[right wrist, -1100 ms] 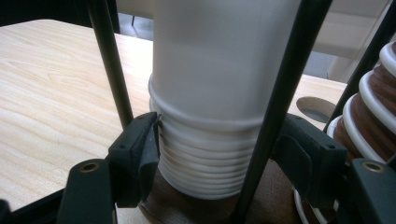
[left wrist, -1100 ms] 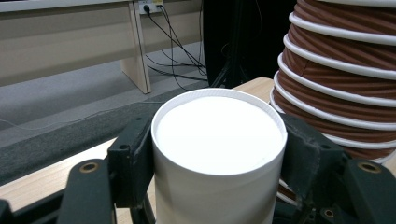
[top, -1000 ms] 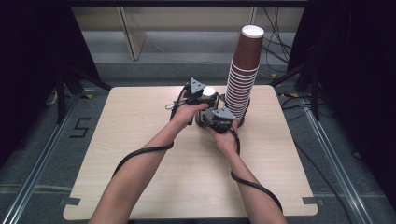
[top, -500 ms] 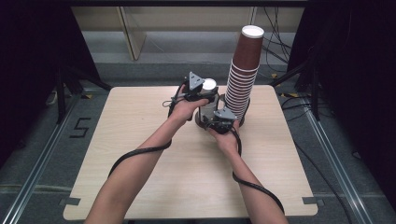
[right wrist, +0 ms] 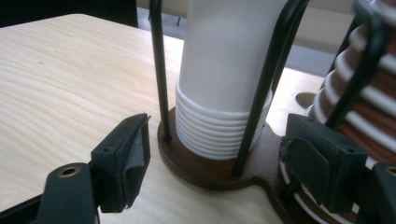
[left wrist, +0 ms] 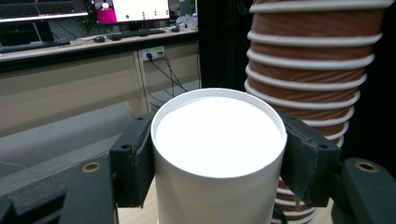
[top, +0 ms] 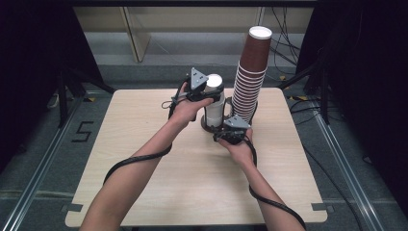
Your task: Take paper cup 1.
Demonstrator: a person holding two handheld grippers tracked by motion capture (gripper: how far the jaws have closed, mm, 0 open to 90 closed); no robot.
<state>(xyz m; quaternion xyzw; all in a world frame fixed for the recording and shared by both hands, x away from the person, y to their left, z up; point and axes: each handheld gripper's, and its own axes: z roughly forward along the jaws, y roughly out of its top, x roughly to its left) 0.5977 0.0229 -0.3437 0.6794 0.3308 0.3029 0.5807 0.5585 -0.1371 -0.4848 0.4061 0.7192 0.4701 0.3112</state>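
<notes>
The left gripper has its two black jaws pressed on the sides of a white cup, just under the rim. The cup stands mouth down, so its flat white bottom faces up. In the high view the left gripper holds this cup above the table, beside the tall stack.

The right gripper has its jaws apart, and they have just been opening. Between them, without touching the pads, is the round brown base of a cup holder, which rests on the table. Thin black rods rise from this base. Inside the rods sits a low stack of white cups, their rims one over another, and the white wall of the top one rises out of them. In the high view the right gripper is low at the near edge of the holder.

Just to the right stands a tall stack of brown cups with white rims, also mouth down, higher than both hands. All this stands on the far half of a light wooden table. A black cable trails from each gripper along the forearm.
</notes>
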